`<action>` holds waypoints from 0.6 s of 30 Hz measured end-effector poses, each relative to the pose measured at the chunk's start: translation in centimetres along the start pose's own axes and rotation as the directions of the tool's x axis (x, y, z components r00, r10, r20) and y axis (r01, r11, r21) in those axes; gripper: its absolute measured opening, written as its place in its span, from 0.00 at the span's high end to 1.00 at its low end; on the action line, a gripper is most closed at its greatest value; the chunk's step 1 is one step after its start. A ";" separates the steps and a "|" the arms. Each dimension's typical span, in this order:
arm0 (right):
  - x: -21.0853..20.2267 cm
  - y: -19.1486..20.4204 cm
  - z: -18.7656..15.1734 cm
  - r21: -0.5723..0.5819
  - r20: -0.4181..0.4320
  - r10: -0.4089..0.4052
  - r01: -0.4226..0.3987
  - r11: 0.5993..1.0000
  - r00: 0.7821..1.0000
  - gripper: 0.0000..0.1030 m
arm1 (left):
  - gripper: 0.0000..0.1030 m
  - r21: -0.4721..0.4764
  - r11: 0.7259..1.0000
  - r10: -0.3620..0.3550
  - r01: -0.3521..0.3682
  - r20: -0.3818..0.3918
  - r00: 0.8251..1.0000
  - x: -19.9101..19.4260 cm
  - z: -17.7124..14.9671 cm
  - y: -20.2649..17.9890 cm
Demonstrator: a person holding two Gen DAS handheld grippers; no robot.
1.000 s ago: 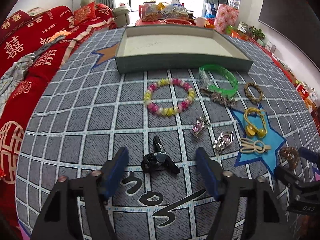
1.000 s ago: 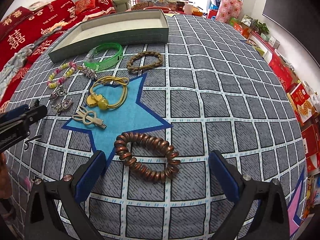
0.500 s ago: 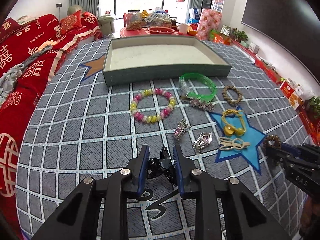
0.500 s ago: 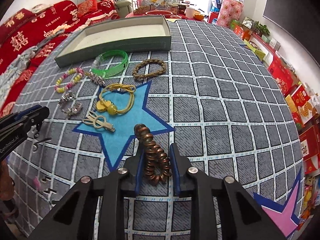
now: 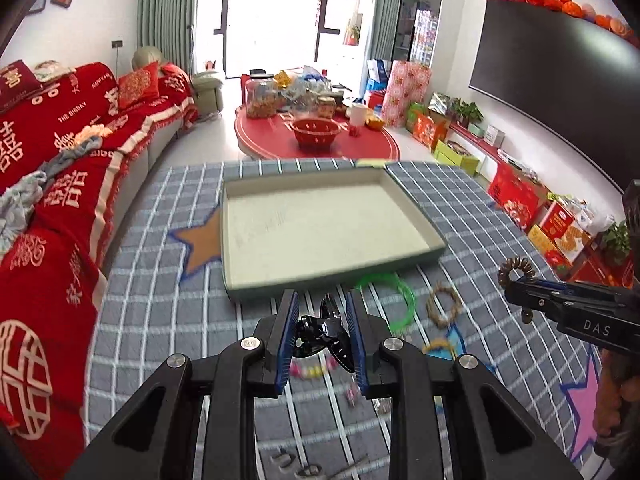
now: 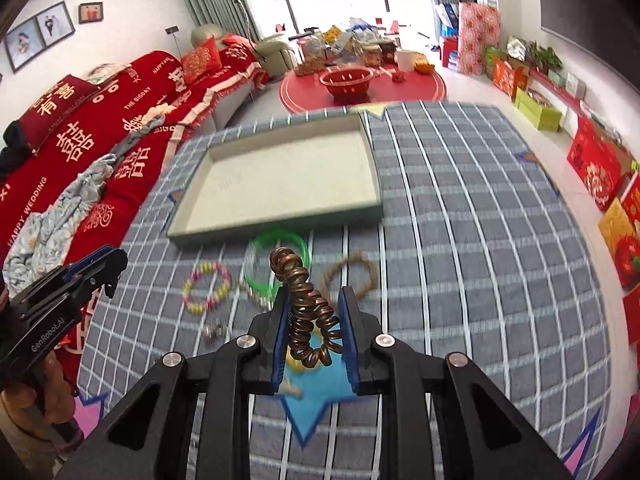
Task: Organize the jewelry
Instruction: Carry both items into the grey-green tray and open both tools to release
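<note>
1. Grey checked cloth (image 6: 460, 216) covers the bench, with red sofas beyond.
2. Ahead of both grippers sits the shallow tray (image 5: 416, 210), with nothing in it.
3. Left gripper (image 5: 322, 334) pinches a black hair clip (image 5: 324, 334), lifted off the cloth, short of the tray's near wall.
4. Right gripper (image 6: 312, 330) pinches a bronze spiral hair tie (image 6: 306, 312), likewise aloft.
5. Below lie a green bangle (image 6: 280, 264), beaded bracelet (image 6: 206, 288) and, blurred, probably a braided band (image 6: 360, 272).
6. Carry each piece over the rim, lower close, then release apart.
</note>
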State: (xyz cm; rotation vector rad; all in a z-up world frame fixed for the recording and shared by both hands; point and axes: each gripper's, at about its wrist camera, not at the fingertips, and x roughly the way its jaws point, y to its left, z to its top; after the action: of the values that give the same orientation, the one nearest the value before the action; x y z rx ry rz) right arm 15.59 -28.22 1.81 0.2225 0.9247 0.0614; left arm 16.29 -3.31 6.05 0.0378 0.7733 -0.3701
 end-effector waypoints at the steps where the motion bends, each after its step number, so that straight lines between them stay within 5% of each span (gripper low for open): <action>1: 0.2 0.2 1.2 -0.010 0.012 -0.007 0.007 1.000 1.000 0.75 | 0.63 -0.012 1.000 0.006 -0.006 0.006 1.000 0.5 1.1 0.4; 10: 6.9 0.8 10.3 -0.016 -0.010 0.001 -0.002 1.000 1.000 0.75 | 0.63 -0.026 0.993 0.117 -0.116 0.019 0.993 8.5 7.3 2.7; 18: 14.1 1.0 11.7 -0.008 -0.066 -0.018 0.017 1.000 0.998 0.75 | 0.63 -0.023 0.987 0.159 -0.161 -0.066 0.985 16.1 6.9 4.0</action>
State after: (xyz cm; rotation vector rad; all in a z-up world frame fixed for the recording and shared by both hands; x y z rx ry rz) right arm 33.48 -27.10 -2.26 0.2063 0.9921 0.0566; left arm 32.81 -5.73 -0.49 0.0852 0.8324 -0.2056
